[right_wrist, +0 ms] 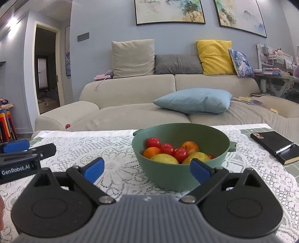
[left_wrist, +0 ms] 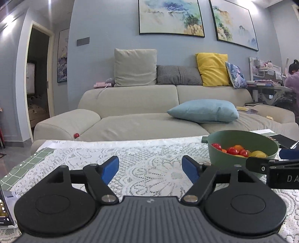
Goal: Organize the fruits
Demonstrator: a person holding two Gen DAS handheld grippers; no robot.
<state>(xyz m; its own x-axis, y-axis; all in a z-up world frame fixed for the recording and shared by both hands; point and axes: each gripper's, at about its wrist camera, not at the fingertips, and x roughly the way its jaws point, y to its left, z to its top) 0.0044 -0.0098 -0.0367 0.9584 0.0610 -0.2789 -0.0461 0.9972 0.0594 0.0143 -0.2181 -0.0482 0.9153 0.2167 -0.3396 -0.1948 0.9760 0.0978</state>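
- Several fruits — cherry tomatoes (right_wrist: 167,149), oranges (right_wrist: 190,145), yellow pears (right_wrist: 164,158) — already lie in green bowl (right_wrist: 179,173) on lace tablecloth (right_wrist: 112,149).
- One stray cherry tomato (right_wrist: 67,126) on sofa (right_wrist: 130,112); likely left to collect.
- Left gripper (left_wrist: 150,169), right gripper (right_wrist: 147,168): fingers spread, empty.

A beige sofa (right_wrist: 130,97) with grey, yellow, patterned and light-blue cushions (right_wrist: 194,101) fills the centre beneath two framed landscape paintings (right_wrist: 170,11) at twelve o'clock on blue-grey walls, an open doorway (right_wrist: 46,69) at nine o'clock.
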